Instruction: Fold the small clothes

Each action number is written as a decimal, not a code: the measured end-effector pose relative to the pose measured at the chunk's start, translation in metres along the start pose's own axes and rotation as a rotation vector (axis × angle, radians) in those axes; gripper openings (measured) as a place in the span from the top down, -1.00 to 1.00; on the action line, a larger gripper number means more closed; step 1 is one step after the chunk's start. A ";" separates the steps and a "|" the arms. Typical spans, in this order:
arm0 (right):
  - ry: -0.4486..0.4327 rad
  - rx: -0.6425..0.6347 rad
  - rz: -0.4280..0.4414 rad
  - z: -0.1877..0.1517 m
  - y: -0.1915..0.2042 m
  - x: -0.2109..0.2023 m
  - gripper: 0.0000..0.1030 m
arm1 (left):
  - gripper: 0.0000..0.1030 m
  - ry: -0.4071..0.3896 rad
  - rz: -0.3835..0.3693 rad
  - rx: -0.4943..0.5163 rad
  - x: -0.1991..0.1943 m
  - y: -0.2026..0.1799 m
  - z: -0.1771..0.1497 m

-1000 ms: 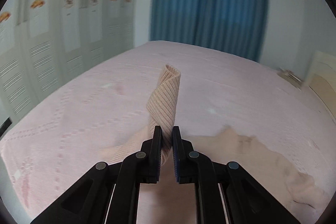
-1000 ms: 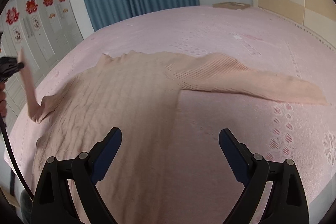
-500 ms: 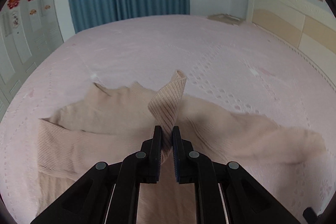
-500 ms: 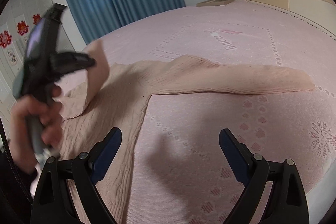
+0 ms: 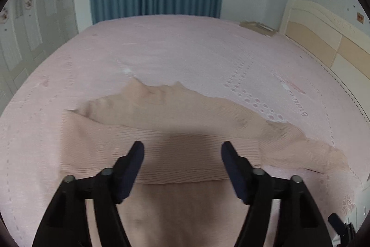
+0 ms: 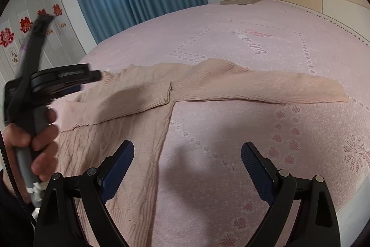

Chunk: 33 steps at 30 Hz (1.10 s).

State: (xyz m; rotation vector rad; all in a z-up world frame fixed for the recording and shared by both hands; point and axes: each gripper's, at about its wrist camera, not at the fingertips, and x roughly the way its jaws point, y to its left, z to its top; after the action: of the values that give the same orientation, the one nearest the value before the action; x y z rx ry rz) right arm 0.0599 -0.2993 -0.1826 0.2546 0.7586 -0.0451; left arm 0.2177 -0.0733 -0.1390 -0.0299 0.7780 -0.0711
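Now both tools (image 5: 182, 152) (image 6: 187, 153) gape empty w/ sweater (image 6: 143, 94) flat on bed (image 6: 231, 22).

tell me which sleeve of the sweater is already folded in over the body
The left sleeve, on the left gripper's side: it lies across the sweater chest. The right sleeve stretches flat out on the pink bedspread.

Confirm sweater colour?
Pale peach-beige ribbed knit sweater; clearest in the right wrist view.

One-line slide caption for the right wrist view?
Open right gripper hovers over a peach sweater on the pink bedspread, one sleeve folded across, the other sleeve outstretched.
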 end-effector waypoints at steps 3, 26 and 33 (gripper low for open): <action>-0.009 -0.028 -0.016 -0.004 0.013 -0.002 -0.80 | -0.36 -0.003 0.044 -0.028 -0.015 0.037 -0.010; 0.022 -0.226 -0.037 0.005 0.065 0.035 -0.54 | 0.13 0.122 0.117 -0.178 0.071 0.193 -0.035; 0.172 -0.128 0.013 -0.011 0.059 0.066 -0.51 | 0.95 0.111 0.110 -0.213 0.086 0.192 -0.029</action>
State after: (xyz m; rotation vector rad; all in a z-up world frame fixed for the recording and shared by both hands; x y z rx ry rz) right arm 0.1083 -0.2363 -0.2231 0.1423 0.9276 0.0386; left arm 0.2684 0.1122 -0.2298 -0.1860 0.8940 0.1153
